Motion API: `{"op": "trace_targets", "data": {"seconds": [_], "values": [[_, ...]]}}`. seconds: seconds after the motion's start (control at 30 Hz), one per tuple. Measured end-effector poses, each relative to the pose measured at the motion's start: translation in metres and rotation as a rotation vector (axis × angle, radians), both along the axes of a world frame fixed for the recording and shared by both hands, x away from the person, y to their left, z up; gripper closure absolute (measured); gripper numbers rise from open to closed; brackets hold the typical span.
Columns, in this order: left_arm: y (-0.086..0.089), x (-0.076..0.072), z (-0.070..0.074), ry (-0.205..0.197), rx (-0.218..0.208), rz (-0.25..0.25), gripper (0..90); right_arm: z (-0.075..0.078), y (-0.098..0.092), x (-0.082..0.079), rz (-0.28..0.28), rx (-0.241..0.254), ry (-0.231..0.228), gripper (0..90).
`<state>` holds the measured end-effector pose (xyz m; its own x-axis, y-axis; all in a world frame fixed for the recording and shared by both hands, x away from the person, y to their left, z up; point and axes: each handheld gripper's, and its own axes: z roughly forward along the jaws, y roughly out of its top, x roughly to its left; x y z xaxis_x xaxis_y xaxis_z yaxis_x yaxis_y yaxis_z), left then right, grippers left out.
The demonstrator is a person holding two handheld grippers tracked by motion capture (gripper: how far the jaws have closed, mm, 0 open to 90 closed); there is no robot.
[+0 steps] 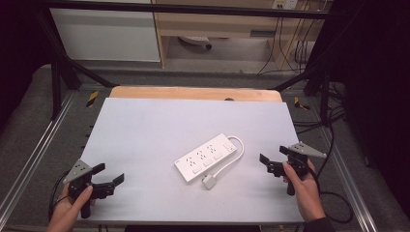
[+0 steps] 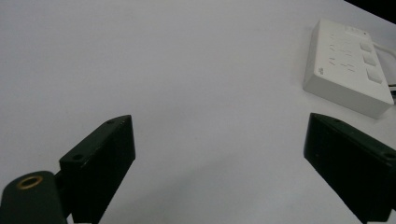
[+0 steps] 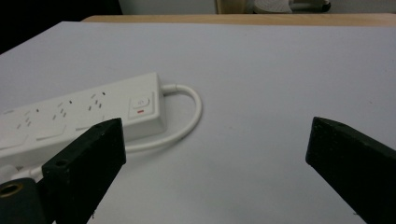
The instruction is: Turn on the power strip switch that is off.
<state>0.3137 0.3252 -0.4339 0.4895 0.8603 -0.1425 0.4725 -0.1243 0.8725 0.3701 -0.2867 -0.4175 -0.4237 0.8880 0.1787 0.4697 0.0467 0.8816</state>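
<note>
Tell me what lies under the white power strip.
The power strip lies flat on the white table sheet, its cord looping beside it. Its underside and the sheet beneath are covered.

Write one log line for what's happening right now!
left tool: open, empty | right tool: open, empty | power strip: flat on table, between tools, untouched | plug: beside strip

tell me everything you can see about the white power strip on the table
The power strip is a white, plastic-looking rectangular block lying flat and diagonal on the pale table. Its top shows rows of sockets, square switches along one edge, and a main switch with a red mark at the cord end. A white cord loops from that end back to a plug lying beside it. Neither gripper touches it.
</note>
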Motion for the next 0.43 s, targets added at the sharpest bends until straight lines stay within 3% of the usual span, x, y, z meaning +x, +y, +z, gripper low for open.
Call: {"op": "trace_targets", "data": {"seconds": [0.2, 0.43], "values": [[0.0, 0.0, 0.0, -0.003, 0.001, -0.001, 8.7, -0.016, -0.011, -0.012, -0.007, -0.027, 0.026, 5.4], [-0.001, 0.0, 0.0, -0.007, 0.001, -0.007, 8.7, -0.033, -0.002, -0.02, 0.041, -0.089, 0.091, 4.2]]}}
